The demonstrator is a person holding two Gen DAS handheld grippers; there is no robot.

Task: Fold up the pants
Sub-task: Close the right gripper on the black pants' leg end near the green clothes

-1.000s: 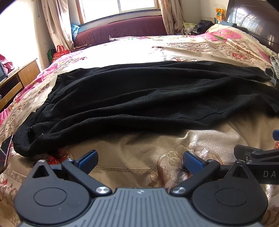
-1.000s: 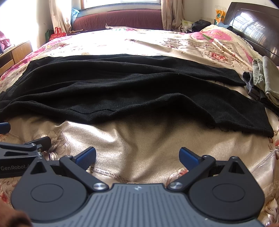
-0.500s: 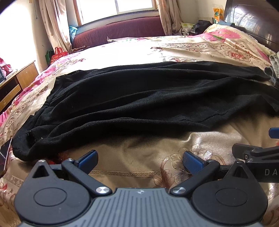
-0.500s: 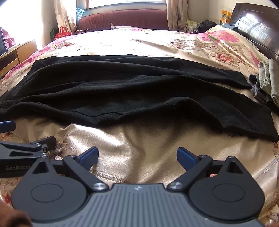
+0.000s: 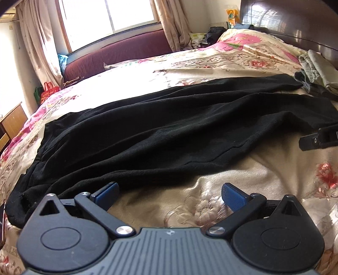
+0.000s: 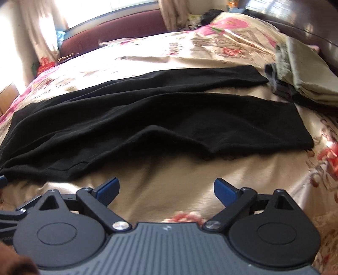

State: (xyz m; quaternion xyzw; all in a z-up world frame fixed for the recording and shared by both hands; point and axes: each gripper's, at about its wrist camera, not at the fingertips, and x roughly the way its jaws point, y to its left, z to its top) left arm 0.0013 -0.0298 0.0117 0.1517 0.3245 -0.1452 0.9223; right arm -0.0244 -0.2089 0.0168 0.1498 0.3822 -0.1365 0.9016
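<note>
Black pants (image 5: 169, 131) lie spread sideways across the bed, waist to the left, both legs running right; they also show in the right wrist view (image 6: 160, 118). My left gripper (image 5: 170, 193) is open and empty, low over the bedspread at the pants' near edge by the waist end, its left fingertip (image 5: 107, 191) close to the black cloth. My right gripper (image 6: 166, 188) is open and empty, just short of the near leg's edge. Part of the right gripper (image 5: 319, 140) shows at the right of the left wrist view.
The bed has a gold and pink floral bedspread (image 5: 264, 175). Folded grey-green clothes (image 6: 304, 74) lie beside the leg ends at the right. A dark headboard (image 5: 295, 19) stands at the right, a maroon bench (image 5: 118, 52) under the window, a wooden cabinet (image 5: 12, 120) at the left.
Both grippers have moved forward toward the pants' near edge and tilted. The right gripper has shifted right toward the leg ends. Both stayed open.
</note>
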